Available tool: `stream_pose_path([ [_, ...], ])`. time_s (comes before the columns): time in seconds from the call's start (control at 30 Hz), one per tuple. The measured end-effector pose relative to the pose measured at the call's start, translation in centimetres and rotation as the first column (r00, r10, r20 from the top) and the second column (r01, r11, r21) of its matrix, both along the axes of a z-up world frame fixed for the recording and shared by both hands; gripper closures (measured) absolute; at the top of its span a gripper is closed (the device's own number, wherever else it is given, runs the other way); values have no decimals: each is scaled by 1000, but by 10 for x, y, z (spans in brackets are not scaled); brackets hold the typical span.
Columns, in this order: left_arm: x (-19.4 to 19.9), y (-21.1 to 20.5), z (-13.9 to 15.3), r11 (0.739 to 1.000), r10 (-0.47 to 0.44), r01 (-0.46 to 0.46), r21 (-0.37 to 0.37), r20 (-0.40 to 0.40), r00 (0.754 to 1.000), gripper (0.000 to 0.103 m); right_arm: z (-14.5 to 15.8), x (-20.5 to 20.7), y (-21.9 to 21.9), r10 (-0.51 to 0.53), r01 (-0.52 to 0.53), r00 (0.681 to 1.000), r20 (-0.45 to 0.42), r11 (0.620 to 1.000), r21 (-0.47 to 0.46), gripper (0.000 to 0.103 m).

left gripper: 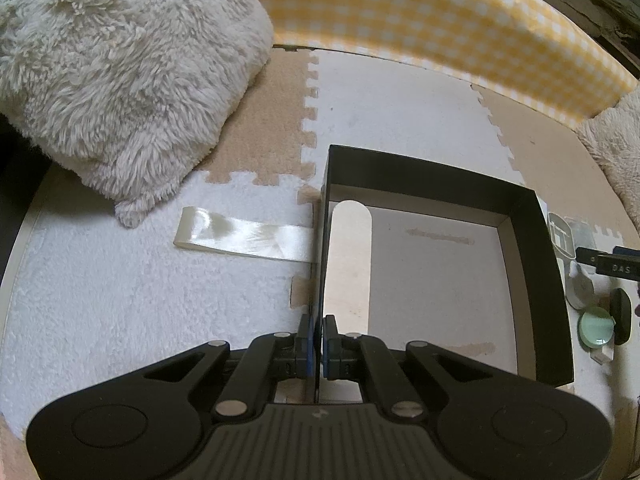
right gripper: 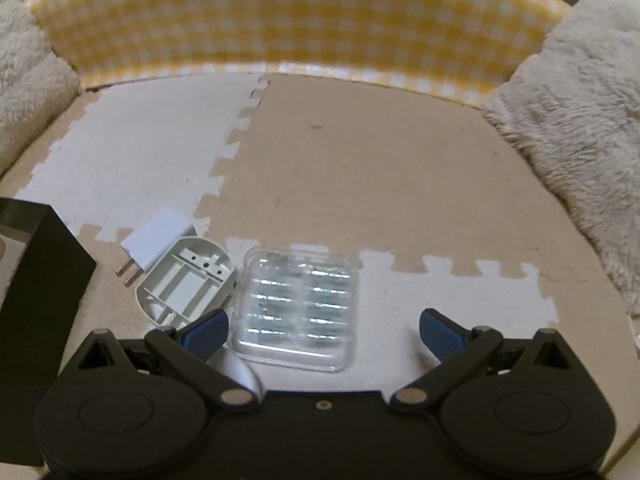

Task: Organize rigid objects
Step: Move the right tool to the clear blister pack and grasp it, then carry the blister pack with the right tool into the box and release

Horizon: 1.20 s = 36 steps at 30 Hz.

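Your right gripper (right gripper: pixel 322 332) hangs with its blue fingers spread wide, and the clear blister tray (right gripper: pixel 298 312) lies flat just ahead between them, long axis running away from you, so this hand is nearer. Only the left view shows your left gripper (left gripper: pixel 319 340) pinching the black box's (left gripper: pixel 536 264) near-left wall, steadying the destination.

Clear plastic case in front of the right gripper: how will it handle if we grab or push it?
The clear plastic case looks glossy, with strong glints, so probably slippery in the jaws. It lies flat and wide on the foam mat, so it should slide rather than tip or roll. Thin moulded walls suggest it is light and may flex if squeezed.
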<state>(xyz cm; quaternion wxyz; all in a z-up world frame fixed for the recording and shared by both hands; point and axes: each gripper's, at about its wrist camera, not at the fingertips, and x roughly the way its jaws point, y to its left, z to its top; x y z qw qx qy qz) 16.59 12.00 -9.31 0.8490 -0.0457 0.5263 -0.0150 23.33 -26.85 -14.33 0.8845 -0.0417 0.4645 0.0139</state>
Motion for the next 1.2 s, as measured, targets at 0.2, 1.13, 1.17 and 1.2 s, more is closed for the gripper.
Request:
stream_pose_path([
  [0.2, 0, -1, 0, 1000, 1, -1, 5, 1, 1000, 100, -7, 15, 6, -9, 10, 1000, -21, 999, 37, 18],
  [1.13, 0, 0, 0, 1000, 2, -2, 0, 3, 1000, 100, 62, -19, 18, -66, 37, 990, 124, 974, 225, 26],
  [1.17, 0, 1, 0, 1000, 3, -3, -3, 2, 1000, 100, 67, -24, 24, -51, 17, 990, 133, 971, 240, 26],
  [1.2, 0, 1, 0, 1000, 3, -3, -6, 3, 1000, 100, 72, -28, 31, -34, -3, 989, 141, 967, 253, 26],
])
